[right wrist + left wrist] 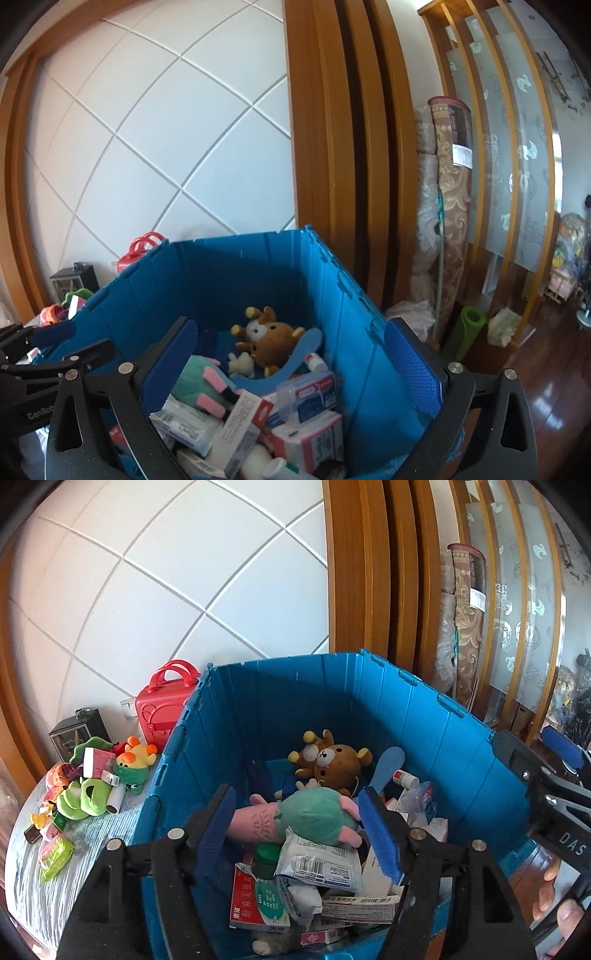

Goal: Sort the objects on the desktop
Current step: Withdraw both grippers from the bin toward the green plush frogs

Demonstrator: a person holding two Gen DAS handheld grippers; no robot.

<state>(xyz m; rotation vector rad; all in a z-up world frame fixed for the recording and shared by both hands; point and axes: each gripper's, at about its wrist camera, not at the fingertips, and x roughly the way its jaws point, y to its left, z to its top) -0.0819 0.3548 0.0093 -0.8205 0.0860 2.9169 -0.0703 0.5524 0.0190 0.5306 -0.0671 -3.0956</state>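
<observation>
A blue plastic crate (424,716) holds a brown bear plush (332,762), a green and pink plush (306,818), medicine boxes (255,901) and packets. My left gripper (299,830) is open and empty above the crate, its fingers either side of the green plush, apart from it. My right gripper (291,369) is open and empty above the crate (236,269), over the boxes (306,435). The bear shows there too (271,341). Loose toys (88,790) and small packs lie on the striped table (40,893) left of the crate.
A red toy case (162,701) and a dark box (79,729) stand at the table's back by the white tiled wall. Wooden door frames and rolled rugs (450,206) stand right of the crate. The right gripper shows in the left wrist view (554,797).
</observation>
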